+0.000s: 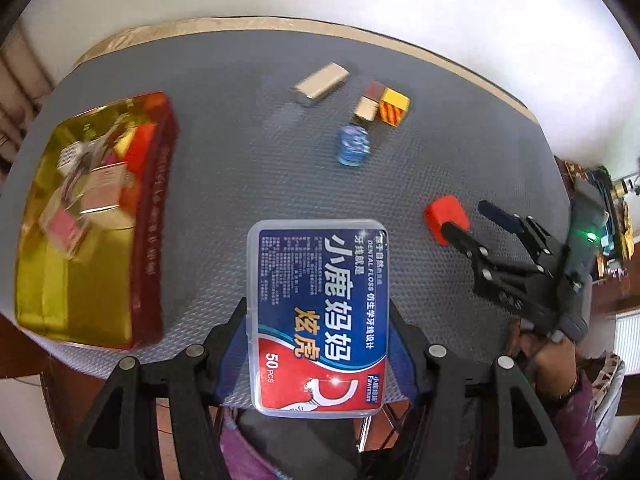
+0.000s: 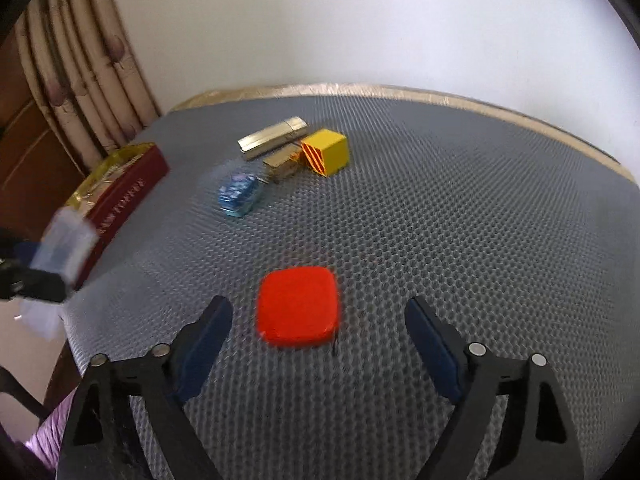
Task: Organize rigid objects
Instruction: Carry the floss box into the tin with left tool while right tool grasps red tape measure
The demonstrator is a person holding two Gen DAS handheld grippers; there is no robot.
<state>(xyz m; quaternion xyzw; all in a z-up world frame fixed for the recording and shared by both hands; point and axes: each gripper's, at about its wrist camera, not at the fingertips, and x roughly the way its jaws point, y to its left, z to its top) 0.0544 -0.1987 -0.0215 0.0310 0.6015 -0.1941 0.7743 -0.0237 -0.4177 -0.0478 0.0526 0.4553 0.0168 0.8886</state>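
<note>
We've got the clear plastic dental floss box (image 1: 318, 316) clamped in left claw (image 1: 318, 332); right claw (image 2: 318, 340) spread, unclenched, w/ red rounded-square block (image 2: 298, 306) between pads, untouched, on the grey table (image 2: 460, 240).

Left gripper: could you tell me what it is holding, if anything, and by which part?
The left gripper holds the dental floss box, clamped across its two long sides near the red end.

A lived-in home room.
Patterned curtains (image 2: 84, 80) hung beside a plain white wall (image 2: 360, 20), a white radiator (image 1: 628, 340) stood nearby, and a round bench (image 2: 440, 220) wore a grey mat.
</note>
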